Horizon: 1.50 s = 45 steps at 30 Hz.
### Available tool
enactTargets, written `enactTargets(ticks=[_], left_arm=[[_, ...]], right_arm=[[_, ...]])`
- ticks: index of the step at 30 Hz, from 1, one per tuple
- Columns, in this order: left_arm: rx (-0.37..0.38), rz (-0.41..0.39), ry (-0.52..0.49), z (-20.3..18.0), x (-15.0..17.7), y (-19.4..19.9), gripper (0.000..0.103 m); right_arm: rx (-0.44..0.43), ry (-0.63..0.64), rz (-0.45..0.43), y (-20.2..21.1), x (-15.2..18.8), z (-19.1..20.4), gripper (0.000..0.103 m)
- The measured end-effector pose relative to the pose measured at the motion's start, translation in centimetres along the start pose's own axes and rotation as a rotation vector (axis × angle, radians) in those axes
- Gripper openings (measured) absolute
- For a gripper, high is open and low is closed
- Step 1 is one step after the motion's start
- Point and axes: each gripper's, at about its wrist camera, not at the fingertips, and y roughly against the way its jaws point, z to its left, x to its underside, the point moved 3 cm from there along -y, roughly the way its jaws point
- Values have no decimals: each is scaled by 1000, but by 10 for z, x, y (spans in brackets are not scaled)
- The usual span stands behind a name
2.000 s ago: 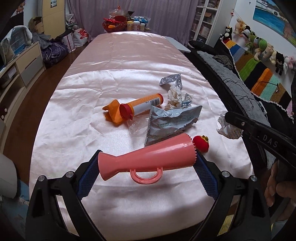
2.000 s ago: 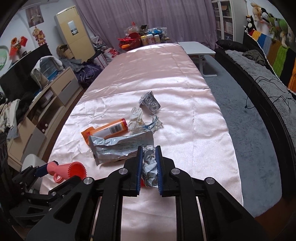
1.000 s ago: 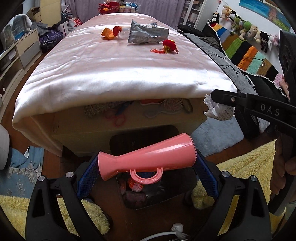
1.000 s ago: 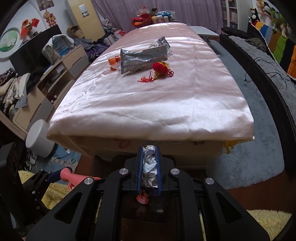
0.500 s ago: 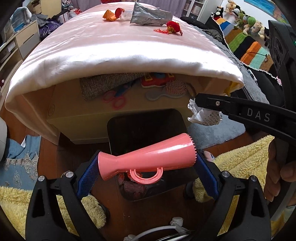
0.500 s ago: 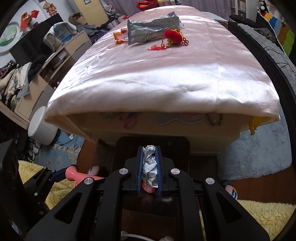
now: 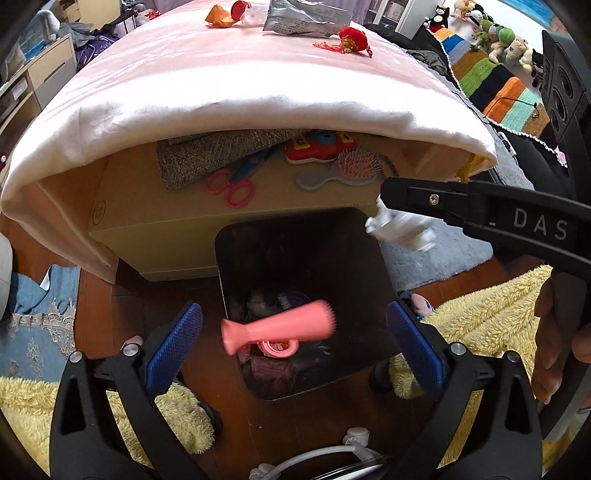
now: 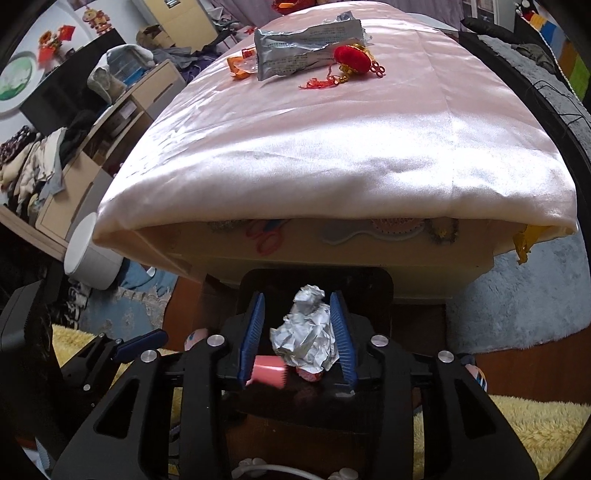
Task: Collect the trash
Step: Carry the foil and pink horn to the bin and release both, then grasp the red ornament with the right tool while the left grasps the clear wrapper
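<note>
My left gripper [image 7: 293, 307] is open over a black bin [image 7: 373, 266] on the floor in front of the table. A pink toy trumpet [image 7: 277, 328] is free of its blue pads and falling into the bin, blurred. My right gripper [image 8: 297, 295] hangs over the same bin [image 8: 314, 275], its jaws opening. A crumpled foil ball [image 8: 306, 332] sits loose between them, with a gap beside the left pad. In the left wrist view the foil ball [image 7: 399, 229] hangs under the right gripper [image 7: 391, 199]. The trumpet's bell [image 8: 266, 369] shows below.
On the pink satin table [image 8: 332, 147] lie a silver wrapper [image 8: 306, 48], a red lantern ornament [image 8: 352, 59] and orange scraps [image 7: 221, 14]. A cardboard box [image 7: 155, 229] stands under the table. Yellow shaggy rug [image 7: 480, 314] flanks the bin. A hand [image 7: 554, 332] holds the right gripper.
The left gripper has opened and let go of the pink trumpet, which drops toward the bin. The right jaws have parted from the foil ball. Both grippers have sunk over the bin.
</note>
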Motion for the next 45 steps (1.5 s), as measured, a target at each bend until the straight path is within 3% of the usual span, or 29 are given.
enactTargets(ticks=[4,12,32,45], left_arm=[[-1,3,9,2,0,1,95],[-25,-13,28,10,-6,11,95],[-56,-88,34,26,-52,46,95],[-96,-121,57,54,-129,48,95]], right_arm=[[4,-7,-6,0,-2,0,67],[76,-26,-49,10,-8,-9,94],[117,-100,-120,46,-44,-45,95],[147,-89,-165,36,-112,-57,95]])
